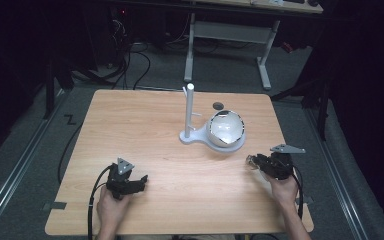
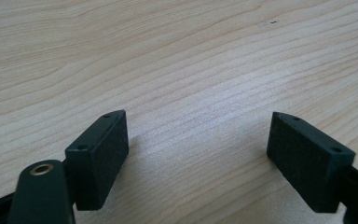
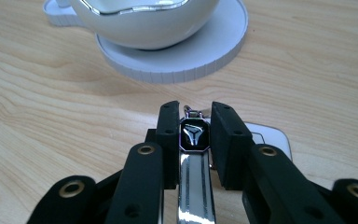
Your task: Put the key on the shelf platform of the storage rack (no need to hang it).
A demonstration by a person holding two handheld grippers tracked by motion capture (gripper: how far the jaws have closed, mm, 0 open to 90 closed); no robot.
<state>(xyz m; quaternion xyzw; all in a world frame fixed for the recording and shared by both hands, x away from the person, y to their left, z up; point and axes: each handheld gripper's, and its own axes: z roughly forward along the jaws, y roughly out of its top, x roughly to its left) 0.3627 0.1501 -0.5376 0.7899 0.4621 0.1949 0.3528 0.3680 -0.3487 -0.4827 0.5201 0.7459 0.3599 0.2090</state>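
While we look down from the high view, we list what lies before us.
High view, counter (image 1: pixel 145 135): we see a pale wooden top with dark floor around it.
High view, white stand (image 1: pixel 189 117): its upright post rises just right of the frame's centre, from a flat base.
High view, bowl (image 1: pixel 226 128): we find it white and round, sitting on the stand's round base, right of the post.
High view, left gripper (image 1: pixel 139 180): we hold it in the lower left of the frame, fingers spread over bare wood.
High view, right gripper (image 1: pixel 252 161): we hold it in the lower right, below the bowl, with a small shiny piece at its tip.
Left gripper view, fingers (image 2: pixel 100 156): we see both pads standing well apart, nothing but wood grain between them.
Right gripper view, watch (image 3: pixel 194 154): its dark octagonal face and shiny metal band sit at the lower middle of the frame.
Right gripper view, fingers (image 3: pixel 168 140): we have them pinching the watch from both sides.
Right gripper view, bowl and base: they fill the top of the frame, beyond the watch.
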